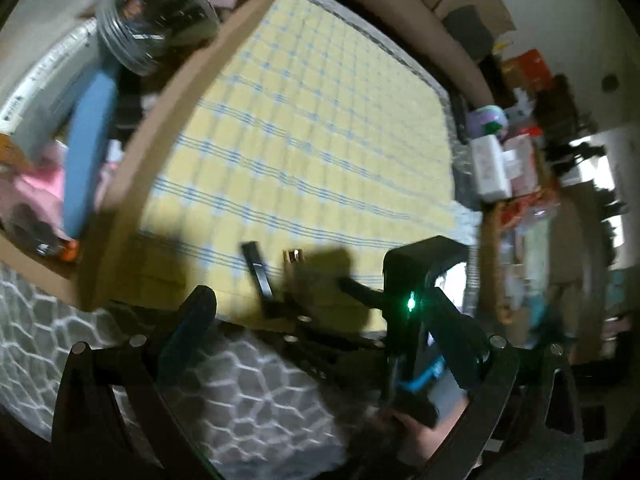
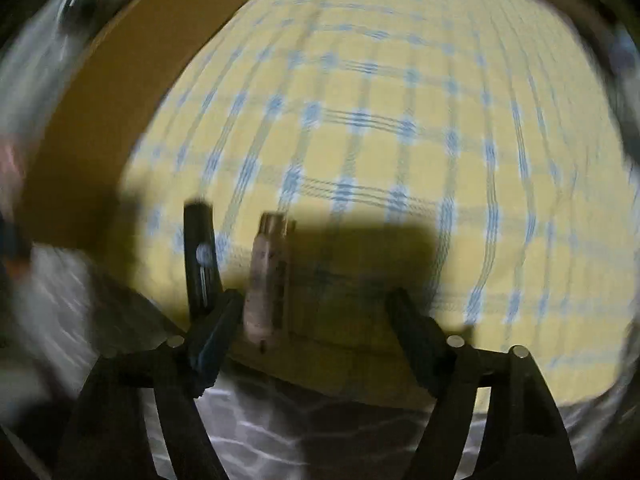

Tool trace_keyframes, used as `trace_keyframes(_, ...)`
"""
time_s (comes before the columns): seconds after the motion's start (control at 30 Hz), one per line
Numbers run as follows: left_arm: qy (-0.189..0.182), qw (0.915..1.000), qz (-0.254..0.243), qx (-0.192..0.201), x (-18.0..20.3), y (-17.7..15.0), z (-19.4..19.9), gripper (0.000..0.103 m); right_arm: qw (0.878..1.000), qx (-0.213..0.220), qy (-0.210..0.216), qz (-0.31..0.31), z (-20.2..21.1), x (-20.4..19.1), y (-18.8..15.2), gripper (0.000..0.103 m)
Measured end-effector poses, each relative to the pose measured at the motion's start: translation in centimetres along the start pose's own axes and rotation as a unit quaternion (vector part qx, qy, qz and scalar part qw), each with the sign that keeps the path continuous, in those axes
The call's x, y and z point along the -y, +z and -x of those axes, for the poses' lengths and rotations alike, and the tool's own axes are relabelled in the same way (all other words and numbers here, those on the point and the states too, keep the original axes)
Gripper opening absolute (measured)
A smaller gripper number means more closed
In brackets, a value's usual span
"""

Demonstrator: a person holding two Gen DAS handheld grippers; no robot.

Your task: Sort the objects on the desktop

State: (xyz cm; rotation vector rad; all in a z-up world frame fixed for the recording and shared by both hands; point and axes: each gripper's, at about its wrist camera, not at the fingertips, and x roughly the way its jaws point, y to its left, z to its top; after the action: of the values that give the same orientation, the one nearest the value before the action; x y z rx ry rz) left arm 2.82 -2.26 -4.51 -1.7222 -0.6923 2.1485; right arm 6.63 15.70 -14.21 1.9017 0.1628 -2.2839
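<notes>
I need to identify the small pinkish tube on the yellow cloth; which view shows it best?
The right wrist view: the tube lies close and large, though blurred. The left wrist view shows only its far end, small and in shadow.

- right gripper [image 2: 316, 320]: pointing steeply down, fingers apart, nothing pressed between pads
- left gripper [image 1: 320, 320]: angled down, fingers spread wide, empty
- hand [image 1: 424, 436] grips the right gripper's handle in the left view

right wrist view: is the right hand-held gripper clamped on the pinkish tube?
No. The right hand-held gripper stands open, and the pinkish tube lies on the yellow checked cloth touching neither pad.
</notes>
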Motion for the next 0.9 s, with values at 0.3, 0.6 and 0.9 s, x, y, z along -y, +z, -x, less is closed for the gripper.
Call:
trace_keyframes(0.3,0.033,0.9993,-0.019,0.001,-0.4,-3.3,-2.9,0.102,0.992,0.037,-0.024,-0.119,3.2,9.5,-0.1,0.027)
trace_keyframes(0.6,0.136,0.9907,-0.002,-0.009,-0.1,-3.6,-9.9,0.099,0.987,0.062,0.004,-0.15,5.6,11.9,-0.7,0.006)
trace_keyframes(0.9,0.167,0.9827,-0.079,-0.004,1.6,-4.9,-10.7,0.022,0.962,0.112,-0.008,-0.247,6.9,16.2,-1.2,0.045)
